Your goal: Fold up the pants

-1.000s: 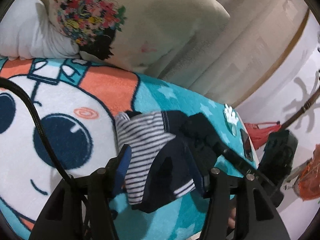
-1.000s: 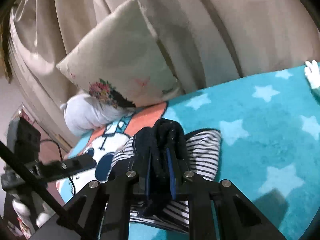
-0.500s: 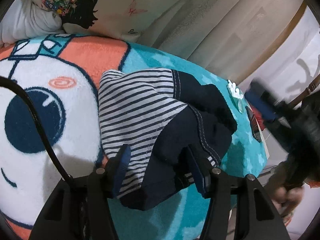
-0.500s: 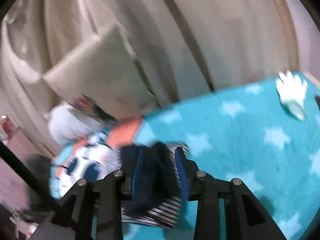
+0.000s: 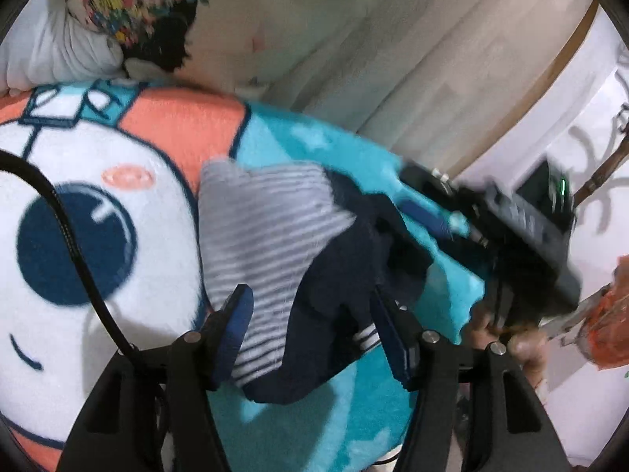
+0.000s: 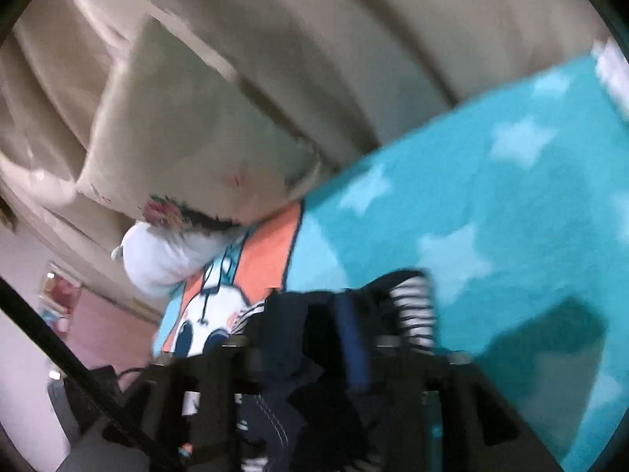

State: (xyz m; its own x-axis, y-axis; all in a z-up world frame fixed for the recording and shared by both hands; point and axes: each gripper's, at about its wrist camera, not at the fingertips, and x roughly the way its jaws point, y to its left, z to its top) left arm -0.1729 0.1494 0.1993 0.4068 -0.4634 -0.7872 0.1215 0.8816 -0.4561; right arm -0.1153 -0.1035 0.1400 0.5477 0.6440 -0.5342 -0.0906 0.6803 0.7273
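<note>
While both my grippers let go, small navy pants with grey-striped lining (image 5: 298,259) sit bunched, roughly folded, on teal star-print fleece blanket (image 5: 354,401). Left gripper (image 5: 310,338) opening, cloth loose between jaws. Right gripper (image 6: 298,358) opening, blurred, cloth still between. Left to do: I judge tidying only.

I see a bed covered by a turquoise blanket (image 5: 354,405) with pale stars and a big cartoon face in white, orange and navy on its left half. The pants (image 5: 298,259), navy with a striped lining, lie bunched in the middle of it. At the far left a white pillow (image 5: 51,51) and a floral-print cushion (image 5: 275,19) rest against the curtain.
</note>
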